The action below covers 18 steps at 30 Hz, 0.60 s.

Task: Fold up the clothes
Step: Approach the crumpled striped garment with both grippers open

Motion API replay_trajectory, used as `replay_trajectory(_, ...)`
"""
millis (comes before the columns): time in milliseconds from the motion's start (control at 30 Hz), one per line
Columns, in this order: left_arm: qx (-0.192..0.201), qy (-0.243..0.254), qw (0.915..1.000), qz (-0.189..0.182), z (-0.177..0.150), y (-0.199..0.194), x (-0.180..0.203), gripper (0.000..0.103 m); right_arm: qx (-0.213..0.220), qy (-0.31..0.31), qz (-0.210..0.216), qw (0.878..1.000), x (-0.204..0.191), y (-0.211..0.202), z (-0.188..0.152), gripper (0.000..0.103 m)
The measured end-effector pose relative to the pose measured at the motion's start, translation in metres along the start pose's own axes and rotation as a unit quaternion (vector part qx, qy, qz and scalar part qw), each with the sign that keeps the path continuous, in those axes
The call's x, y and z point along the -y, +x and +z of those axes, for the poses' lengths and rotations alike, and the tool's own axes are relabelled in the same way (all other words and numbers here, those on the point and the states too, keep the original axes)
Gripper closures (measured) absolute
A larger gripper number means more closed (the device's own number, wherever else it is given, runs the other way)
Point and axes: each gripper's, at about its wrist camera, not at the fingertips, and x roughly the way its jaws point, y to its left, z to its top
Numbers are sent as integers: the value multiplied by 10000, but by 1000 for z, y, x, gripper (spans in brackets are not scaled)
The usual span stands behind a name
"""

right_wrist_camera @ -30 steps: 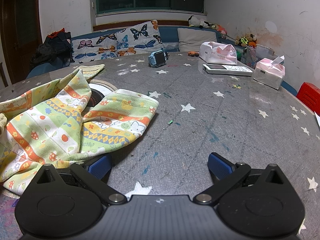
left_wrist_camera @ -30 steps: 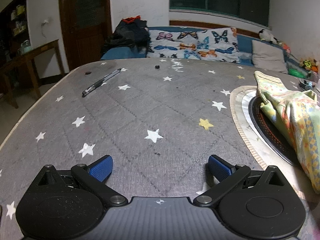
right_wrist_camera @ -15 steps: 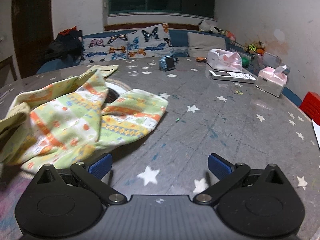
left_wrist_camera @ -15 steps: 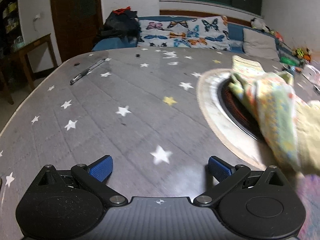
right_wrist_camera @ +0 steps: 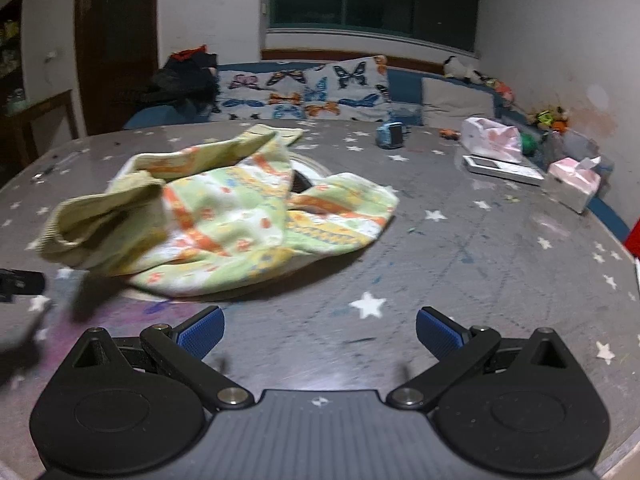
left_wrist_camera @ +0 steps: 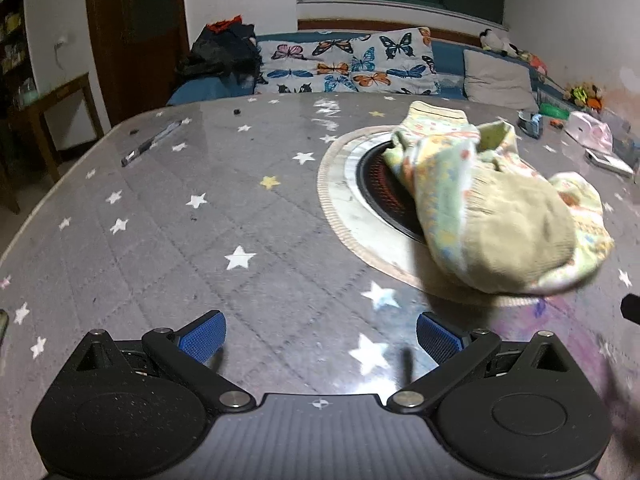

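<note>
Over the table, left gripper (left_wrist_camera: 318, 330): it hovered low above the star-printed table (left_wrist_camera: 168, 240), blue fingers (left_wrist_camera: 202, 334) spread wide with nothing between them, pointing along the tabletop.
Right gripper (right_wrist_camera: 318, 330): it hung low over the same table (right_wrist_camera: 480, 264), its blue fingers (right_wrist_camera: 438, 336) likewise spread wide and empty.
Garment, left wrist view: the green patterned garment (left_wrist_camera: 492, 208) lay crumpled ahead and to the right of the left gripper, apart from its fingers, draped over the round inset burner (left_wrist_camera: 372, 184) in the middle of the table.
Garment, right wrist view: the garment (right_wrist_camera: 240, 216) lay ahead and to the left of the right gripper, near its left finger but not touching, one ribbed cuff bunched up at the left.
Burner ring: a pale ring (left_wrist_camera: 340, 200) circled the dark burner, half covered by cloth.
Far right of table: a pink tissue box (right_wrist_camera: 574, 182) with a tissue sticking out of its top, and a white flat device (right_wrist_camera: 502, 168).
Far left of table: a pen (left_wrist_camera: 150, 144).
Beyond the table: a sofa with a butterfly-print cushion (left_wrist_camera: 352, 66).
</note>
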Motion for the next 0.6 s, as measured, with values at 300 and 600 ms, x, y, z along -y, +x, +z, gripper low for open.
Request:
replay_trajectory(300, 29, 211, 9996, -182, 0, -9, 17, 0, 59, -103, 288, 9995, -14, -13, -1, 0)
replay_trajectory(600, -27, 364, 9991, -199, -3, -11, 26, 0, 39, -110, 465, 9988, -21, -13, -3, 0)
